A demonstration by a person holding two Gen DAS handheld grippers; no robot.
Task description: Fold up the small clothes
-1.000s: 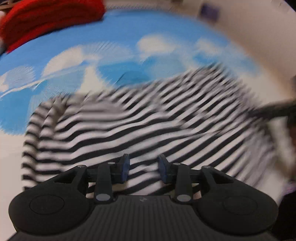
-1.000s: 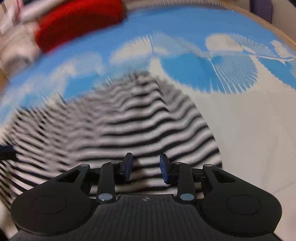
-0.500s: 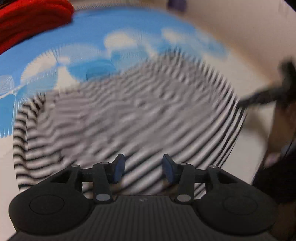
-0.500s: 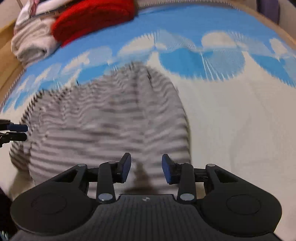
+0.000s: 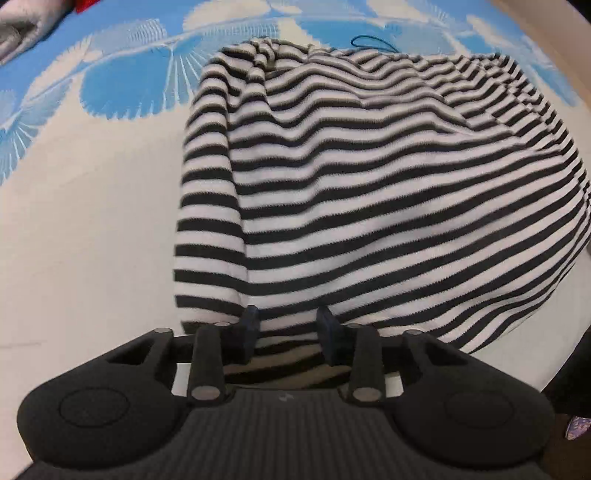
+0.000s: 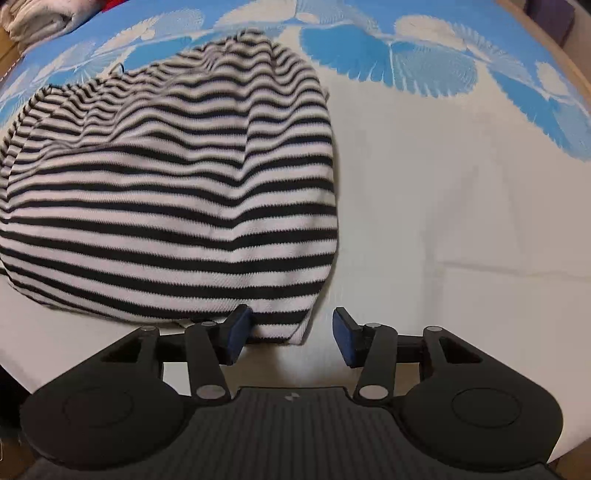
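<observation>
A black-and-white striped garment lies bunched and folded over on the blue-and-white bedspread. My left gripper points down at its near hem. Its jaws are closing with striped cloth showing in the gap, and the pads do not press on it. In the right wrist view the same garment fills the left half. My right gripper hangs over its near right corner. These jaws are opening, and the corner lies just beside the left pad, with bare bedspread under the rest of the gap.
Pale folded cloth lies at the far left corner of the bed, with a sliver of red cloth next to it. A thin dark cord pokes out behind the garment. A wooden bed edge runs along the right.
The blurred, moving garment has settled into a more compact heap. Both views slid back toward its near hem. The right jaws stand wider; the left jaws are narrower than half a second ago.
</observation>
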